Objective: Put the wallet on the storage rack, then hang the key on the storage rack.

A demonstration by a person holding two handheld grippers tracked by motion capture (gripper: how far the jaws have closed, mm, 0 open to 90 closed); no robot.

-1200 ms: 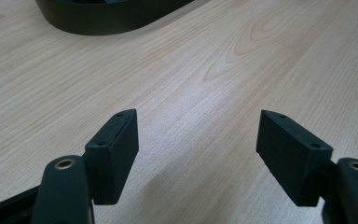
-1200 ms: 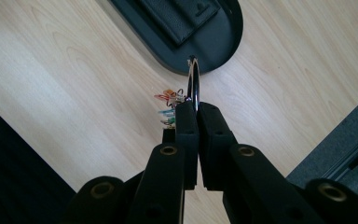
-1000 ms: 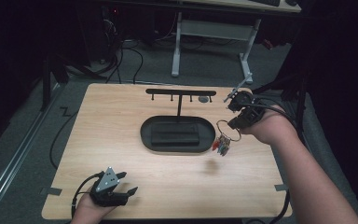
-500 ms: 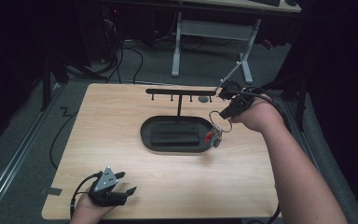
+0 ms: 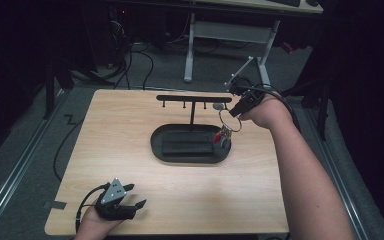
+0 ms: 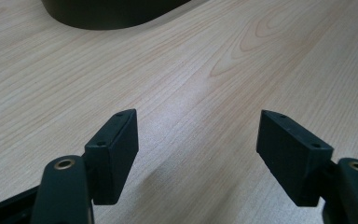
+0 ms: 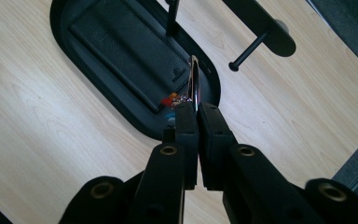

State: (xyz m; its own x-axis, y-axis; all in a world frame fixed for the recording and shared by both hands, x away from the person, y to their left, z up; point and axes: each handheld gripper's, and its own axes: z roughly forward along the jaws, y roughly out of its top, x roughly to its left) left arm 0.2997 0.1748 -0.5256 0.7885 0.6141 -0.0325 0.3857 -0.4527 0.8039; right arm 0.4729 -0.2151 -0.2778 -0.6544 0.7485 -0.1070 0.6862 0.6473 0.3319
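Observation:
My right gripper [image 5: 234, 113] [image 7: 197, 108] is shut on a metal key ring [image 5: 228, 121] [image 7: 194, 83], from which a small bunch of keys with red and blue tags [image 5: 223, 136] [image 7: 169, 100] hangs over the right end of the black oval tray [image 5: 160, 142] [image 7: 60, 18]. From the tray rises a black T-shaped rack [image 5: 194, 98] with short pegs [image 7: 247, 50]; the ring hangs just below the rack's right end. Near the table's front left corner my left gripper [image 5: 136, 199] [image 6: 196, 142] rests open, nothing between its jaws.
The light wooden table [image 5: 130, 115] stands on a grey floor with cables. A white desk frame [image 5: 230, 30] stands behind the table. A small grey disc [image 5: 219, 106] lies under the rack's right end.
My right gripper has carried the key ring left and toward the rack, from beside the tray to over its right end. The left gripper has stayed put.

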